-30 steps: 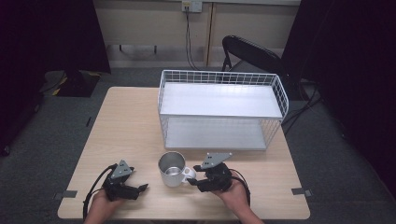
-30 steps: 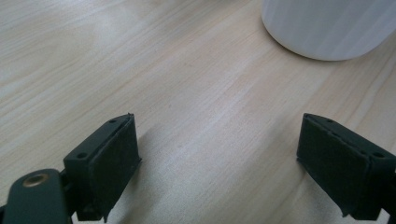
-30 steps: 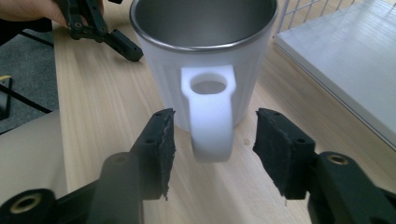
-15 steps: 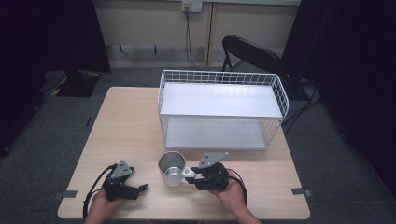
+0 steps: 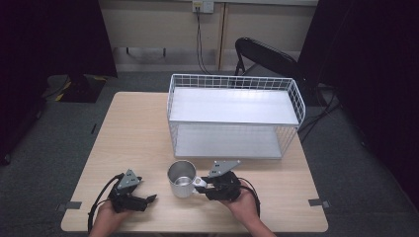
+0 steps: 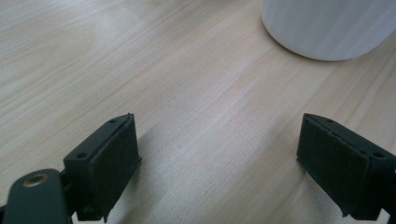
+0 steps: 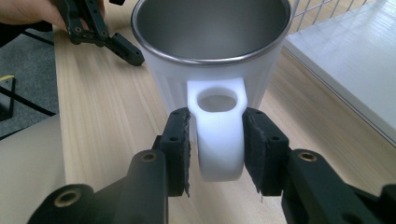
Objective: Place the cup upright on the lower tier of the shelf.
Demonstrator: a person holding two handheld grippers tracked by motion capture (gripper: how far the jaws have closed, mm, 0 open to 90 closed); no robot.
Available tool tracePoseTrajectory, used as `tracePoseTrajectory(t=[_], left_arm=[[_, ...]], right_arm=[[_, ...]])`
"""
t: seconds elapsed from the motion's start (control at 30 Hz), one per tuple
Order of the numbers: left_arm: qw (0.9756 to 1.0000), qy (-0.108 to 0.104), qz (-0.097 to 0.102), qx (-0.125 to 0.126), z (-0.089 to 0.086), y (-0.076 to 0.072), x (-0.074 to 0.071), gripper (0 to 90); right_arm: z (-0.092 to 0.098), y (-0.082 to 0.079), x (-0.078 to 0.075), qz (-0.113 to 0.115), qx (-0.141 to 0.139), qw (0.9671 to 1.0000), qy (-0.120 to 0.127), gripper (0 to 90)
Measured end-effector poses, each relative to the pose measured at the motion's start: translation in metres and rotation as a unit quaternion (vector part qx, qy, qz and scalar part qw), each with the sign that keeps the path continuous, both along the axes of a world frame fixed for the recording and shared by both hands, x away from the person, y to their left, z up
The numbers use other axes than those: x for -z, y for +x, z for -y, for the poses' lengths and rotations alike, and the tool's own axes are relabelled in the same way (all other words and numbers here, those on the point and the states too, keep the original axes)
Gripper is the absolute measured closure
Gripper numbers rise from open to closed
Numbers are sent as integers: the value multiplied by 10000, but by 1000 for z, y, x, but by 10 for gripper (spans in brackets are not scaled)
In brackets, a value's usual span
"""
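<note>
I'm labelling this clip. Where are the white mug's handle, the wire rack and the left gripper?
White mug's looped handle (image 7: 219, 140): right gripper view, its outer curve between the jaws.
White wire two-shelf rack (image 5: 232, 106): high view, top shelf.
Black left gripper (image 5: 147, 199): high view, between its fingertips.

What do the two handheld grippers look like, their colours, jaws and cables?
Both are black. The left gripper and the right gripper each carry a grey three-cornered plate on top and trail a black cable toward the person. The jaws are flat, blocky black pads with small round screw holes, on black arms with brass-coloured pivot pins. No sleeves can be seen at the wrists.
</note>
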State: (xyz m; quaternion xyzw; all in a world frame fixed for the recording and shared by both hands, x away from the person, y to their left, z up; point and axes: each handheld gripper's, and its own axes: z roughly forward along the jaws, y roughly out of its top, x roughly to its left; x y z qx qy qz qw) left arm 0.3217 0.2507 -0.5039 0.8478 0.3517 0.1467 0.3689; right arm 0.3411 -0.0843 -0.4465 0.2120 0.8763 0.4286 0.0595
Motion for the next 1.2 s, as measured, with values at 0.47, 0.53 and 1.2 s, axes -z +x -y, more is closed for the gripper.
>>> tracePoseTrajectory(t=[0.47, 0.53, 1.2], left_arm=[[10000, 0, -1, 1, 0, 0, 0, 121], [10000, 0, 0, 0, 0, 0, 0, 121], [10000, 0, 0, 1, 0, 0, 0, 121]], right_arm=[[-3, 0, 3, -30, 30, 10000, -50, 635], [-4, 0, 3, -26, 47, 10000, -63, 645], [-2, -5, 1, 302, 31, 9994, -185, 715]])
